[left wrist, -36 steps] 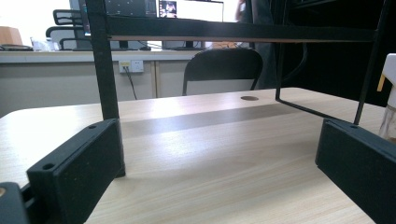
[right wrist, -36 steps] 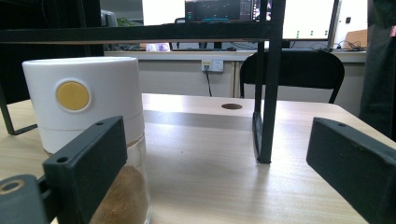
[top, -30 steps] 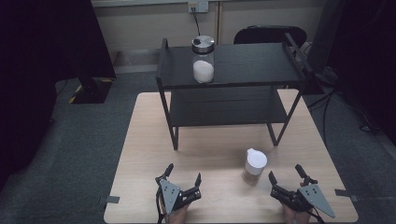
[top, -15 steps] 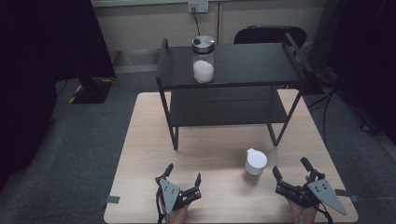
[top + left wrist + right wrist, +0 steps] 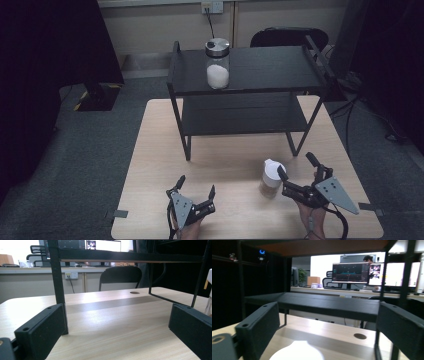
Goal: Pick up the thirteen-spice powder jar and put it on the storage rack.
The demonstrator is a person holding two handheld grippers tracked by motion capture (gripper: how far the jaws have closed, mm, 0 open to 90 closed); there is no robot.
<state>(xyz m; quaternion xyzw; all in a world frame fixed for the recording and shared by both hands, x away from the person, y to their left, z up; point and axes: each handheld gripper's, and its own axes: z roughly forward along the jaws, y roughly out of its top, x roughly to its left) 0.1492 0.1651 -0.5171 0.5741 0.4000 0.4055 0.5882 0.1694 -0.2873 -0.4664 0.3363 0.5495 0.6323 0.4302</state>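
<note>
High view: your right tool [image 5: 296, 171] has moved up and in from the bench's near right corner since a second ago, and now sits just right of the small bottle [image 5: 270, 178]. Its jaws have just been closing a little but are wide, one tip beside the bottle's cap, nothing pressed between them. Read this as the approach to a grasp; the bottle stands untouched on the bench [image 5: 160, 150]. Your left tool [image 5: 195, 186] has kept its place near the front edge, jaws wide and empty. The bench is pale wood-grain laminate, matte. The black metal rack [image 5: 260, 75] has two flat shelves on thin legs; on the top shelf stands a clear glass jar [image 5: 218, 64], cylindrical, half filled with white grains under a round metal lid. The bottle is clear, with brownish contents and a white domed cap.

Left gripper view: two blocky black jaws stand far apart over bare wood. A square rack leg [image 5: 57, 285] rises just ahead; the bottle's edge [image 5: 209, 302] shows at far right.

Right gripper view: the white cap [image 5: 297, 352], smooth and rounded, lies low between the parted jaws, which touch nothing. The lower shelf [image 5: 317, 303] runs dark and flat behind.
</note>
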